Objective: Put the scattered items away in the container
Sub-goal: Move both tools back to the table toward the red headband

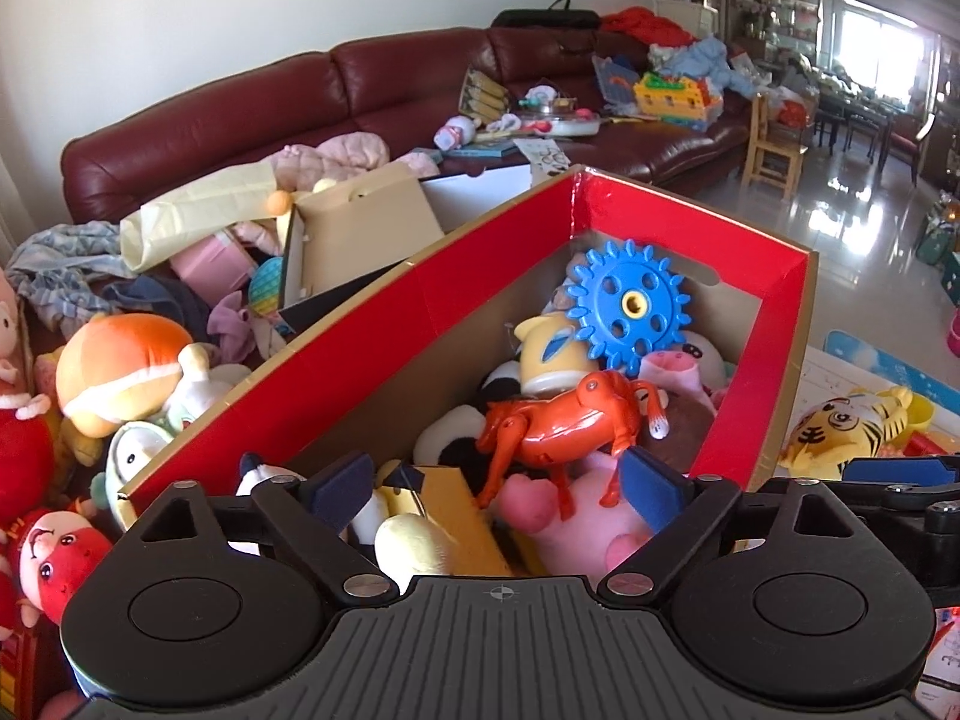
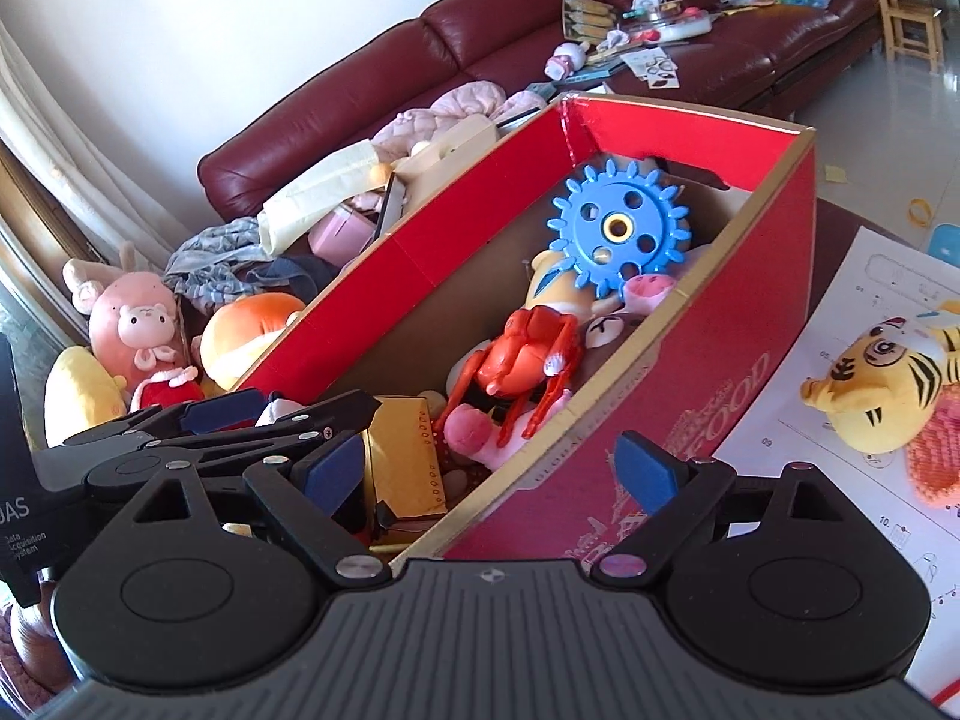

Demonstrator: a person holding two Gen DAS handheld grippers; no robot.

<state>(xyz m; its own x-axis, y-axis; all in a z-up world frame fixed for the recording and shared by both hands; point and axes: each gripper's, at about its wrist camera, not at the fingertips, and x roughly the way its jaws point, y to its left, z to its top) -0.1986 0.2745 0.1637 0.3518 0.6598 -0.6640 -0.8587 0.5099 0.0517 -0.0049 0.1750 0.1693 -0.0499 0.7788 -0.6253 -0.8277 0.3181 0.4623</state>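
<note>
A red cardboard box [image 1: 480, 276] [image 2: 708, 384] holds several toys: a blue plastic gear [image 1: 630, 306] [image 2: 621, 234], an orange plastic horse [image 1: 558, 426] [image 2: 522, 354], pink and panda plush toys and a gold box [image 1: 444, 492]. My left gripper [image 1: 498, 486] is open and empty above the box's near end, its right pad close to the horse's leg. My right gripper [image 2: 489, 468] is open and empty, straddling the box's near right wall. A yellow tiger plush [image 1: 840, 438] [image 2: 882, 378] lies on the table right of the box.
Plush toys are piled left of the box: an orange one [image 1: 114, 372] [image 2: 252, 336], a pink pig [image 2: 132, 330], a red doll [image 1: 54, 552]. A maroon sofa [image 1: 300, 108] with clutter stands behind. A printed sheet [image 2: 840, 300] lies under the tiger. The left gripper's body [image 2: 210, 438] shows in the right wrist view.
</note>
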